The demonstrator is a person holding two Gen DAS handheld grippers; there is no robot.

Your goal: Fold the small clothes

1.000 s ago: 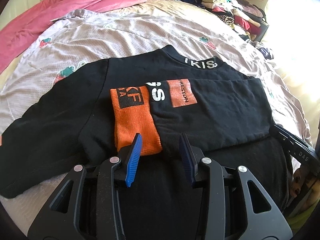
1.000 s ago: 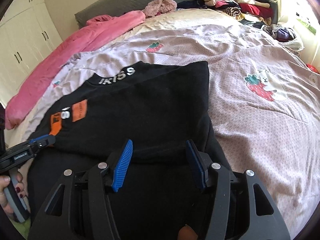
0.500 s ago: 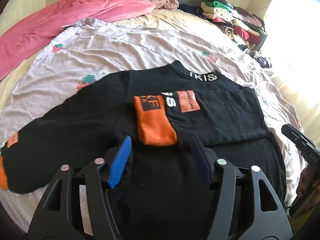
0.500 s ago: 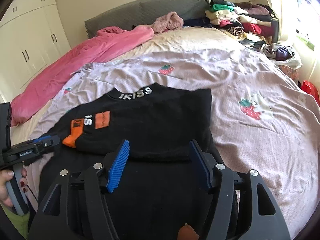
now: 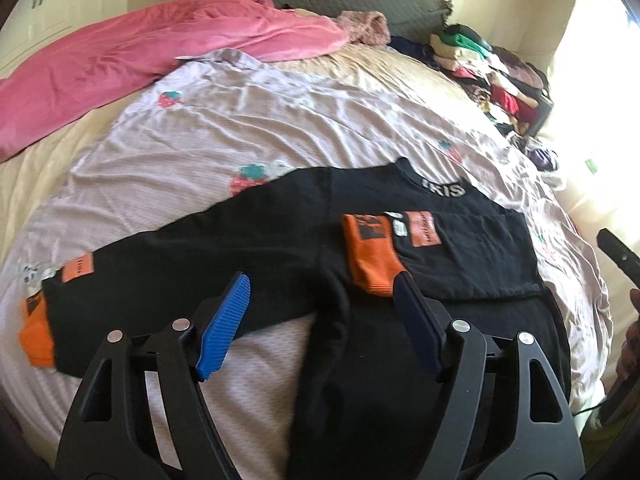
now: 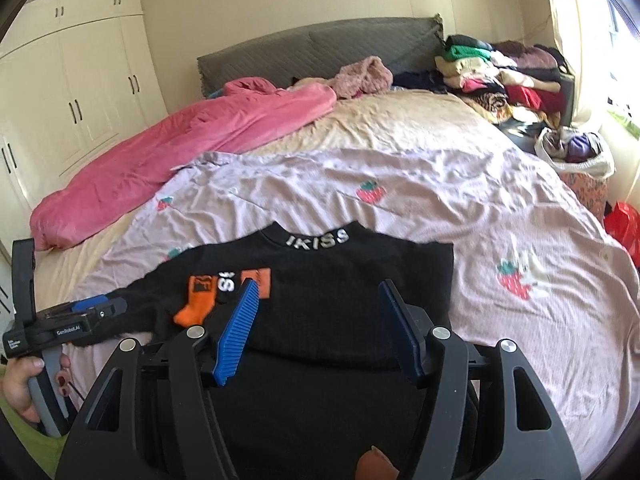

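Black knit with orange cuffs, that's your sweatshirt (image 5: 400, 248), lying flat on the strawberry-print sheet (image 5: 248, 128) near the foot of the bed, collar away from you. One sleeve is already crossed over the chest, so its orange cuff (image 5: 372, 256) sits on the front next to the orange patch; the other sleeve (image 5: 160, 268) is stretched out sideways with its cuff almost at the sheet's edge. Your left gripper (image 5: 320, 320) hovers over the armpit area, and its jaws have just been opening: fingers spread, nothing between them. Your right gripper (image 6: 320, 328) hangs above the lower body of the sweatshirt, fingers spread too and empty. My guess is that outstretched sleeve comes next. Watch out, the knit looks thick and floppy, so if you pinch only the top layer near the shoulder, the sleeve will probably drag the body along and skew the fold you've already got. The folded cuff just rests loose on the chest, so any tug on the body could slide it off. Further out there's a pink duvet (image 6: 168, 152) along one side and a stack of folded clothes (image 6: 500, 76) by the headboard (image 6: 320, 56), all well clear of you.
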